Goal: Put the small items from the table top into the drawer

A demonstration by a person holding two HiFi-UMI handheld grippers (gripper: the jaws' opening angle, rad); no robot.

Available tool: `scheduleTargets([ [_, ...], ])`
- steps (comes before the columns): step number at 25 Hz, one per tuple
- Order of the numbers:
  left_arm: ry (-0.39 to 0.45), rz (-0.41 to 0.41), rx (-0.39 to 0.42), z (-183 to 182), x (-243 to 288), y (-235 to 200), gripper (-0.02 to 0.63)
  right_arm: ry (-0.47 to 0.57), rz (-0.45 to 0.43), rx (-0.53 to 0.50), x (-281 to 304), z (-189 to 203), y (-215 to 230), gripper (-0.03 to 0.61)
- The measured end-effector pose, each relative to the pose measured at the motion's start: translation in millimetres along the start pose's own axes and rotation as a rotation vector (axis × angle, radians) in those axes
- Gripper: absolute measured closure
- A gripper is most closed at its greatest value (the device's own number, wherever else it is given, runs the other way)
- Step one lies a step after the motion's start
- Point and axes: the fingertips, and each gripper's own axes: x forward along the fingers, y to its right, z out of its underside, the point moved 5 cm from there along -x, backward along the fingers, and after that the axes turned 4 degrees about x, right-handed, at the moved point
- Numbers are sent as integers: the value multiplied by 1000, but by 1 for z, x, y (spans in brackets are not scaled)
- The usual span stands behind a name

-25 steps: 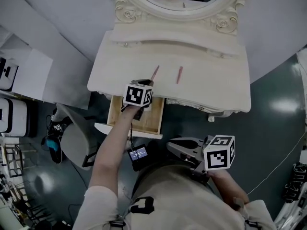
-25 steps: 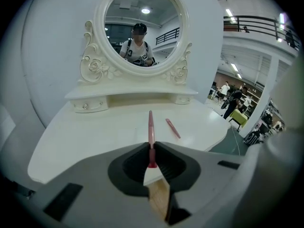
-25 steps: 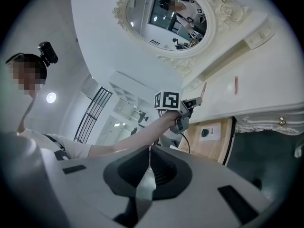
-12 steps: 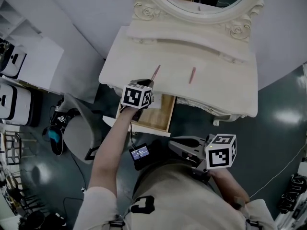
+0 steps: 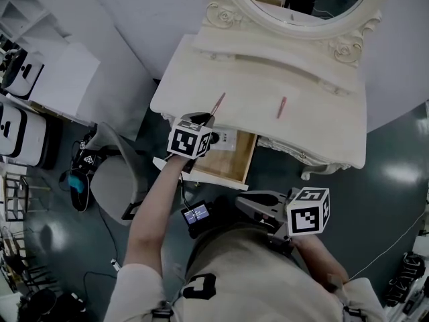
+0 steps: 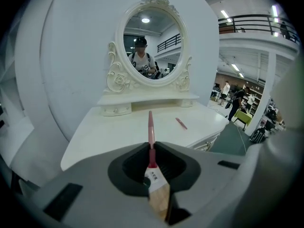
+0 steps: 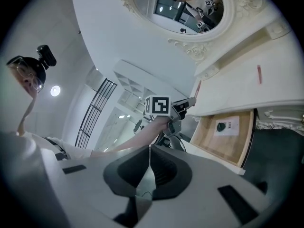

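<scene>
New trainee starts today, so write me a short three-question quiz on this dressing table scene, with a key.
1. True or false: the drawer stands open.
2. How many pink sticks lie loose on the table top?
3. The left gripper is shut on: A the pink stick; B a white card; C nothing.

Key: 1 true. 2 one, the loose pink stick. 3 A.
</scene>
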Motion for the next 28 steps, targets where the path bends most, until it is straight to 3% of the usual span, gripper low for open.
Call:
scheduleTargets([
  [12,21,33,82,17,-36,-21,525,7,21,7,44,7,-16,548],
  [28,21,153,139,54,-50,-15,525,48,60,-9,78,20,-37,548],
])
